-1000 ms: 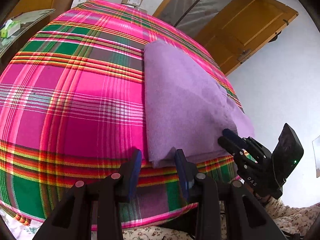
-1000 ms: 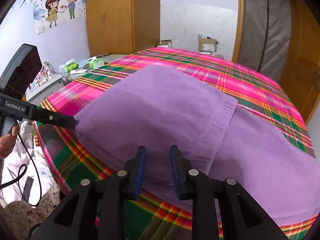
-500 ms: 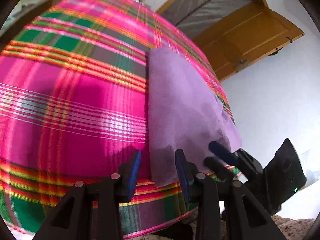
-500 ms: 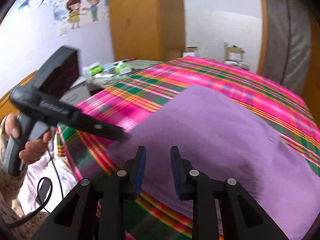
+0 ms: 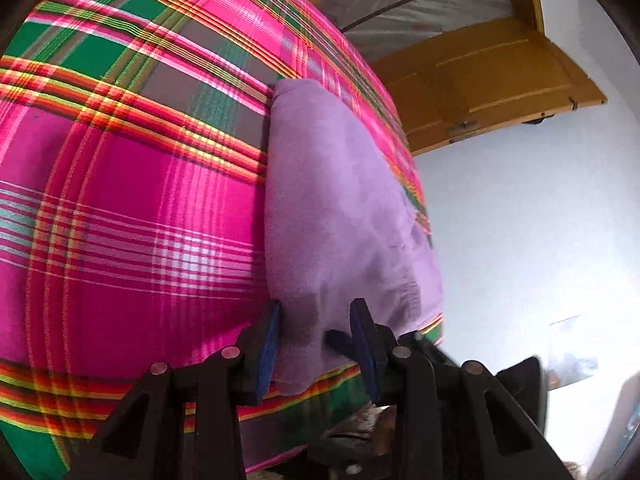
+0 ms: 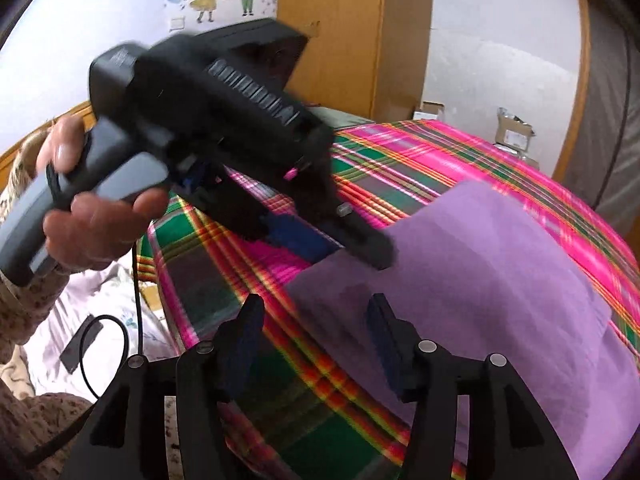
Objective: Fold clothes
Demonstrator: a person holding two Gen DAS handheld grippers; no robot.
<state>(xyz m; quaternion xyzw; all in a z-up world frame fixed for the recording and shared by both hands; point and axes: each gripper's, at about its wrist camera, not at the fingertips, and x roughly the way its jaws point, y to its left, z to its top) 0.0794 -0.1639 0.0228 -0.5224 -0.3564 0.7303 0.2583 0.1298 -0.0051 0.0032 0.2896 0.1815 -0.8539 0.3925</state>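
A folded purple cloth (image 5: 340, 200) lies on the pink and green plaid bedspread (image 5: 120, 200). My left gripper (image 5: 316, 340) is open, and the cloth's near corner sits loosely between its blue pads. In the right wrist view this left gripper (image 6: 348, 252), held by a hand (image 6: 92, 216), straddles that same corner of the cloth (image 6: 500, 280). My right gripper (image 6: 316, 328) hovers just short of the cloth's near edge with its jaws opening and nothing pinched between them. One of its fingers (image 5: 338, 340) shows blurred beside the left pads.
The bedspread (image 6: 400, 160) drops off at the near edge toward a floral sheet with a black cable (image 6: 100, 332). A wooden wardrobe (image 6: 352, 40) and cardboard boxes (image 6: 512, 132) stand beyond the bed. A wooden door (image 5: 500, 88) is at the right.
The left gripper has come forward and rolled until the cloth's corner lies between its fingers. The right gripper has swung left toward that corner, and its jaws have spread wider.
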